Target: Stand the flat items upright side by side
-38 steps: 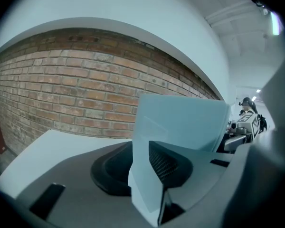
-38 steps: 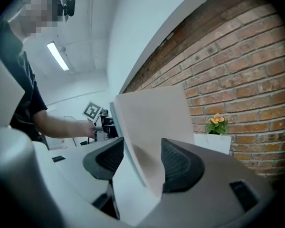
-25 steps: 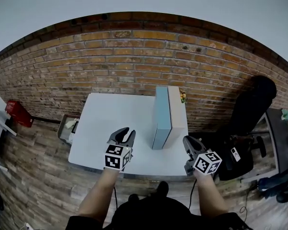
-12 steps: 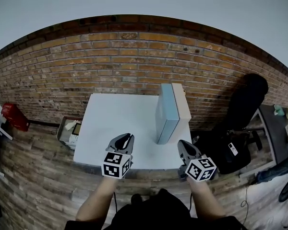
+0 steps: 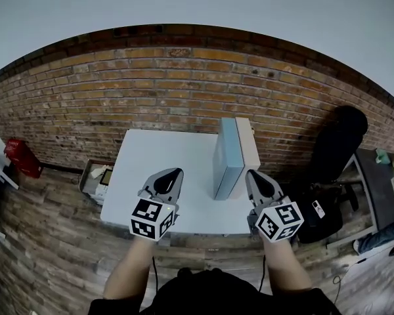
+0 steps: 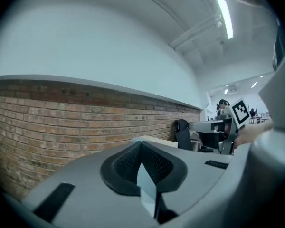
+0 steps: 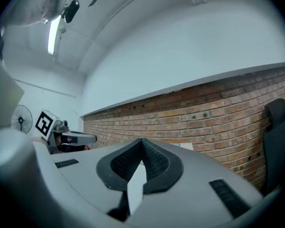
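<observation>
Since 1 second ago both grippers have come up toward the head camera and show larger, their marker cubes now over the table's (image 5: pixel 151 156) near edge. The left gripper (image 5: pixel 176 172) had its jaws a little apart then; they have just closed, with nothing between them. The right gripper (image 5: pixel 251 174) is likewise closed tight and empty. In each gripper view the 2 textured pads (image 6: pixel 154 163) meet at the tip with only brick wall beyond. The 2 flat items have not moved: the blue box (image 5: pixel 223 156) and white box (image 5: pixel 248 151) stand upright, touching side by side, ahead of and between the grippers, just beside the right gripper's tip.
</observation>
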Motion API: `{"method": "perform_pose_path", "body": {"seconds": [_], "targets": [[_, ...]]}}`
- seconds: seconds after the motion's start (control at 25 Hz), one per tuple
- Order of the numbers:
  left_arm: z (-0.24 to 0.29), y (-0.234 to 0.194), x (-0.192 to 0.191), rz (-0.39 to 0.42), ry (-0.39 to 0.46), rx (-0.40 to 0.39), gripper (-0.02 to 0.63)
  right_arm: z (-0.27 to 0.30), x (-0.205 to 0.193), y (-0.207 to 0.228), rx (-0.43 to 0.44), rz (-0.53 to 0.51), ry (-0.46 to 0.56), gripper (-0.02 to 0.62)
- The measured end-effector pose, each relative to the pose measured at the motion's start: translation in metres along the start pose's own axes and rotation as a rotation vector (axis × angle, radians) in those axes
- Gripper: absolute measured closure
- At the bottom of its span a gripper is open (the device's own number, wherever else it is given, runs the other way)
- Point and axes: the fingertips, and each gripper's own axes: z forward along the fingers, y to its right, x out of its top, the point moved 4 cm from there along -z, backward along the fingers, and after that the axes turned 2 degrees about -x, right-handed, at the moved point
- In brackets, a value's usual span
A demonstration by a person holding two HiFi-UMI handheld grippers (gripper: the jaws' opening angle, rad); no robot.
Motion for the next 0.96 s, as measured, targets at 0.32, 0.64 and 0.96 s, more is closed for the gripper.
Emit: {"method": "perform_pose_path", "body": {"seconds": [0.32, 0.64, 0.96], "targets": [[0.019, 0.002, -0.002, -0.051, 0.013, 0.065, 0.589, -0.007, -0.021, 0.026, 0.011, 0.056, -0.045, 0.58], [0.027, 0.011, -0.015, -0.08, -0.008, 0.109, 0.589, -0.02, -0.031, 0.045, 0.003, 0.088, -0.055, 0.58], [0.031, 0.02, -0.018, -0.076, -0.026, 0.135, 0.589, -0.029, -0.031, 0.056, 0.008, 0.102, -0.048, 0.58]]}}
